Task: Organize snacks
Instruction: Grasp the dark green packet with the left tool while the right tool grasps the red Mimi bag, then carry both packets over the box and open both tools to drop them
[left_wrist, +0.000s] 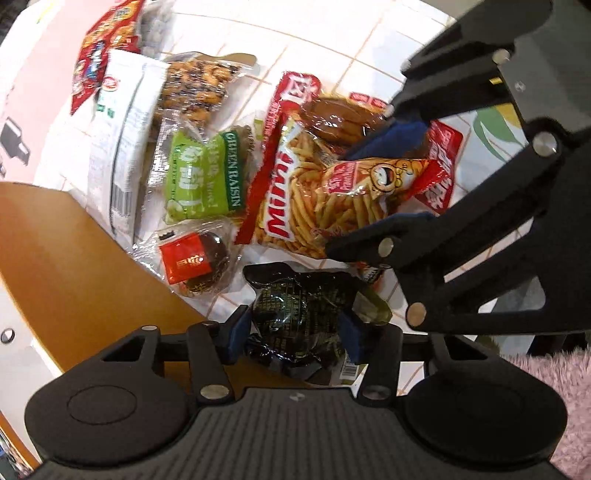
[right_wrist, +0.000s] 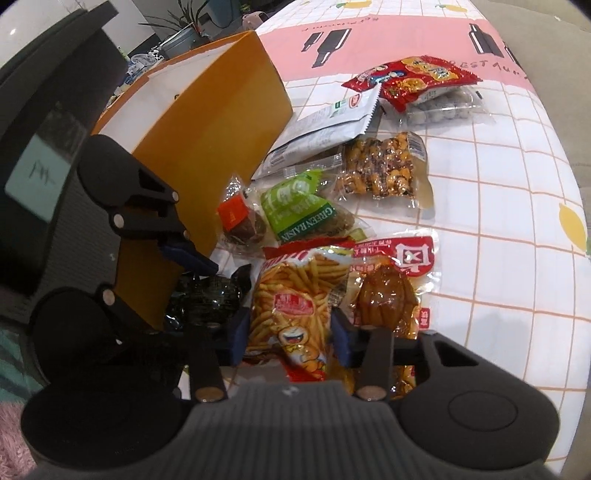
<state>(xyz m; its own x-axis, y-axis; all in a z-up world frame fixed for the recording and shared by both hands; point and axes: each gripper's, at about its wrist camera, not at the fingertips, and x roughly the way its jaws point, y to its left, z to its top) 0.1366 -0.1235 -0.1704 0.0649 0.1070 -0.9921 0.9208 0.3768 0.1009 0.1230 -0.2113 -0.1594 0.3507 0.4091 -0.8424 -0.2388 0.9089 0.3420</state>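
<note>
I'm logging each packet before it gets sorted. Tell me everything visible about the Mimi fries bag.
The Mimi fries bag is a glossy, crinkled plastic pouch with red edges, white lettering, printed golden sticks and a laughing cartoon face. It lies flat on the gridded tablecloth, overlapping the red-labelled meat packet and touching the green raisin pack. The right gripper straddles its cartoon end, pads either side, apparently not yet clamped.

A table under a white grid-patterned cloth (right_wrist: 498, 206) carries scattered snack packets and an orange box (right_wrist: 207, 140) near its edge.
</note>
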